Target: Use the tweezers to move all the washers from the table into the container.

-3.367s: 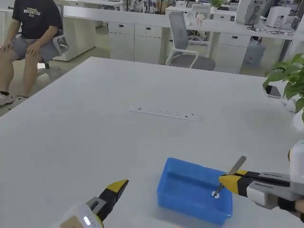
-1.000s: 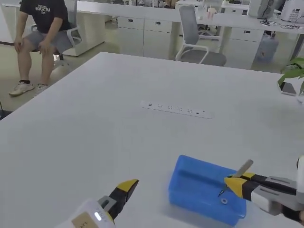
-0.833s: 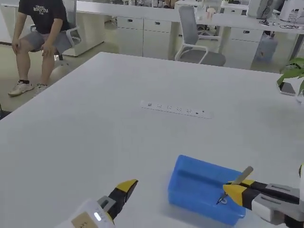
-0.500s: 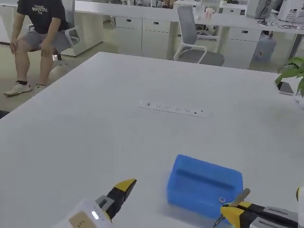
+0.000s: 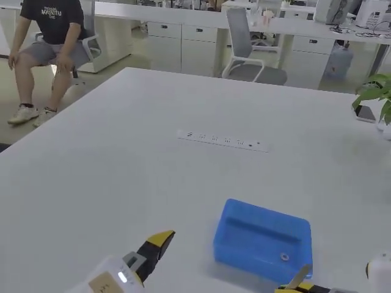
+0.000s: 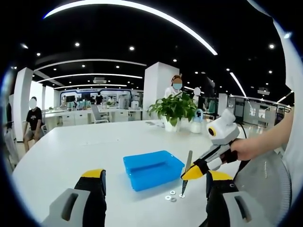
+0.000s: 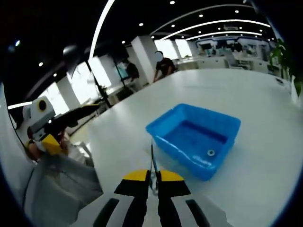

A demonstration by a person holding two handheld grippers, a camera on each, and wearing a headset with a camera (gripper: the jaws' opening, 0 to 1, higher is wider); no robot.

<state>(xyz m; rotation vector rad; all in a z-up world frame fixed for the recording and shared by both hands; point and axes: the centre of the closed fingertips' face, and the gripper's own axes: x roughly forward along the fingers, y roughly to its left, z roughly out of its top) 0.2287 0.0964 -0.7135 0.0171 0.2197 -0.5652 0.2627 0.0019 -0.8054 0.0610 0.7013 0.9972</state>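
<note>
L gripper (image 6: 155,176): jaws wide apart, empty, parked low over white counter (image 5: 122,152) by its front edge, prob. just kept clear. Blue rectangular plastic container (image 5: 263,238) sits near front edge, one small metal washer (image 5: 284,257) inside. R gripper (image 7: 152,176) clamped tight on thin metal tweezers (image 7: 152,163); tips angled down at loose washers (image 6: 169,196) on counter just beside container, so next pick looks lined up.

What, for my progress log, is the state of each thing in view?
Container: upright, open-topped.
Dropped washer: lying flat inside the container.
Tweezers: clamped, tip pointing down.
Loose washers: two, lying outside the container by the tweezers' tip.
Right gripper: shut on the tweezers.
Left gripper: open, empty.
</note>
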